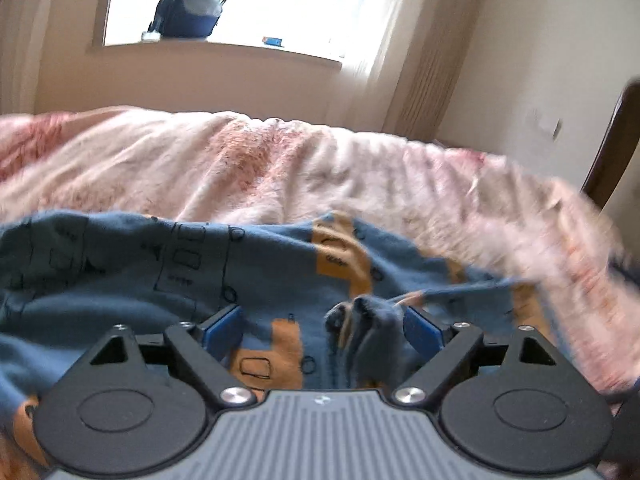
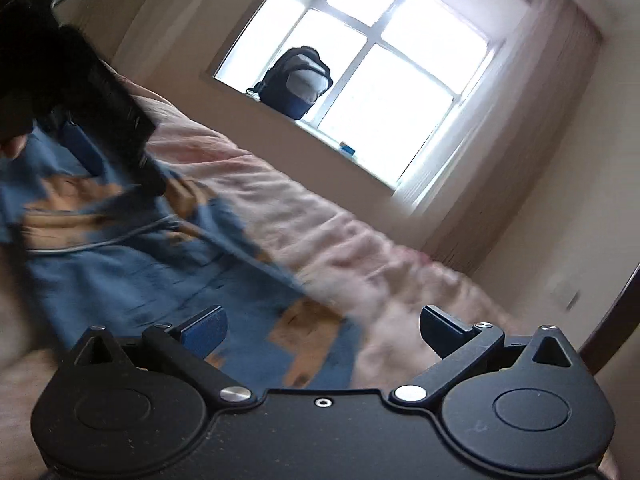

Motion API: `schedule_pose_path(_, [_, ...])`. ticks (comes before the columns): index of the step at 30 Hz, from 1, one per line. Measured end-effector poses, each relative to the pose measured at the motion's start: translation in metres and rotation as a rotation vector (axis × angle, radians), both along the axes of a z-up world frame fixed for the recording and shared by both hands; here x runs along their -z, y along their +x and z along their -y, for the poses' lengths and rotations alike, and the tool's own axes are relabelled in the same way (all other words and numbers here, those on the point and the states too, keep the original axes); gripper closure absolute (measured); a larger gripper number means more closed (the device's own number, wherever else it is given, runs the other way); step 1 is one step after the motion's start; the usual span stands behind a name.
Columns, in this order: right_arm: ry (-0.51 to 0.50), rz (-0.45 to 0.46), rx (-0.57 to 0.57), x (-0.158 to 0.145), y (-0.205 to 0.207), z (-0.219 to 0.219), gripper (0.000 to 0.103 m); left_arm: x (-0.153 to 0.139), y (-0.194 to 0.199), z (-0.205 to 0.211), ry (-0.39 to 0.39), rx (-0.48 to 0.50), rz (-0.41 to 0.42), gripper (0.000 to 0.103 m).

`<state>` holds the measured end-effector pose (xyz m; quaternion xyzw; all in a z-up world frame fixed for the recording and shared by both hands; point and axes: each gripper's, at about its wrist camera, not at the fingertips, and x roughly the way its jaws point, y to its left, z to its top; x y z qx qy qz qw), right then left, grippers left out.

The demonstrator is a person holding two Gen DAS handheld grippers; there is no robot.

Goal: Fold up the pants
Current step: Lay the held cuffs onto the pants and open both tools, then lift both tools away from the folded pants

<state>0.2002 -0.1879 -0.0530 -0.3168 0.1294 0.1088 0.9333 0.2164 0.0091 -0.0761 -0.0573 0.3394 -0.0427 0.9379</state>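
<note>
Blue pants with orange patches and black outline drawings lie spread on a bed. My left gripper hangs open low over them. A bunched-up fold of the fabric stands between its jaws, close to the right pad and apart from the left one. A thin drawstring trails off to the right. My right gripper is open with nothing gripped, above the pants where their edge meets the blanket. In the right wrist view one blue pad of the left gripper shows at the upper left, over the pants.
A pink fleecy blanket covers the bed under the pants. Behind the bed is a window sill with a dark backpack and a small blue item. Dark wooden furniture stands at the right edge.
</note>
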Motion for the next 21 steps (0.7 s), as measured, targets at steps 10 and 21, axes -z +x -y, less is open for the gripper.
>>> schedule_pose_path(10, [-0.217, 0.062, -0.028, 0.028, 0.059, -0.015, 0.001, 0.009, -0.002, -0.007, 0.040, 0.034, 0.032, 0.011])
schedule_pose_path(21, [-0.037, 0.095, 0.165, 0.002, 0.020, 0.015, 0.001, -0.010, -0.017, -0.005, 0.053, 0.023, -0.077, 0.001])
